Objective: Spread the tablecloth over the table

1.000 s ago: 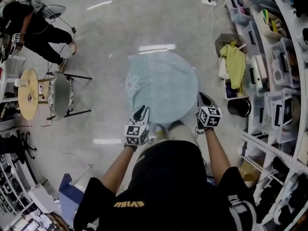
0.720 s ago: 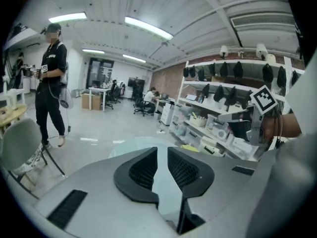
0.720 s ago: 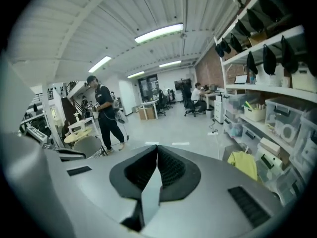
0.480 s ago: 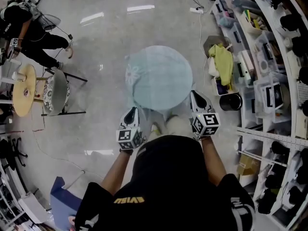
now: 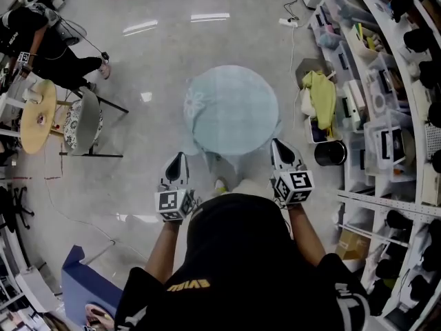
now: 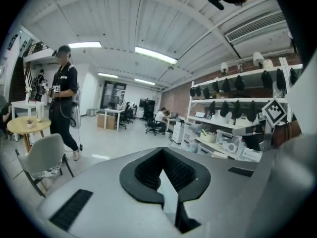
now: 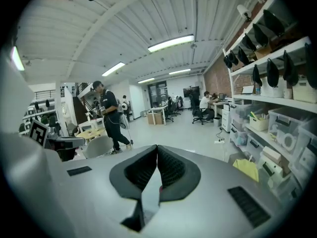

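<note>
The tablecloth was pale blue, with a white flower print near its left edge. It lay over the round table in front of the person and covered the top so fully that the table itself was not to be seen. At the near edge a fold hung down a little lower than the rest.

I judge the cloth to be light, thin and soft. It would probably fold and wrinkle easily and slide on a smooth top, but it is not fragile. The best place to take it would be the hem, at 2 points well apart, so that a pull makes it flat and does not bunch it.

The left gripper was held up near the hanging edge, apart from the cloth, with its jaws together and nothing between them. The right gripper was just beside the near right edge, also closed and empty.

The floor was smooth, grey and shiny and reflected the ceiling lamps. On the right stood shelves full of boxes, with a yellow cloth and a black bin before them. On the left were a grey chair, a small wooden table and another person.
</note>
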The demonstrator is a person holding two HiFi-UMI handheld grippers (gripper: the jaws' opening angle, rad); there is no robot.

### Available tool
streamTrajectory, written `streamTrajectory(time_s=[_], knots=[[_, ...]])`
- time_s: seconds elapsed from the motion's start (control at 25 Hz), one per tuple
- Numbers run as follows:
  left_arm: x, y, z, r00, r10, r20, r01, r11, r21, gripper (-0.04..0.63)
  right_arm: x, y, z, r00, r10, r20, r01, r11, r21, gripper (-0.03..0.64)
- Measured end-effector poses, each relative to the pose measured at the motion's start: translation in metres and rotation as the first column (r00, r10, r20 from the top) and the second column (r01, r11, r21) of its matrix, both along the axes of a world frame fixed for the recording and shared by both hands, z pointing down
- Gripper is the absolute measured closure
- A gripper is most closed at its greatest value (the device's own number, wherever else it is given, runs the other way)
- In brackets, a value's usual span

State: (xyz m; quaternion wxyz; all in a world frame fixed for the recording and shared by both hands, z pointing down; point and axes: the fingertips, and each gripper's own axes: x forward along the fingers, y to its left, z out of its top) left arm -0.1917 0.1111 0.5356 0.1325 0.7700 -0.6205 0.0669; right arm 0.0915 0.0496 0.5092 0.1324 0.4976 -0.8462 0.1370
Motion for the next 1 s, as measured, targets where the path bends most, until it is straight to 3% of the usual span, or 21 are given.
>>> streamTrajectory(time_s=[0.16,0.44,1.0], knots=[[0.003,0.007,0.002,1.0,-0.012,0.024,0.012,1.0,-0.008,0.578,0.011,0.002,0.006,0.998,0.002,-0.066,-0.003,1.0,-0.004,0.612],[0.023,0.006,-0.009,0.997,0.032,0.07,-0.034,0.999,0.022,0.577,0.027,0.007,0.016,0.998,0.039,-0.047,-0.04,0.999,-0.022,0.612],[0.036,-0.02,-0.035,0.996,0.051,0.071,-0.057,0.994,0.09,0.577,0.022,-0.004,0.01,0.998,0.023,-0.061,-0.023,1.0,0.001,0.612]])
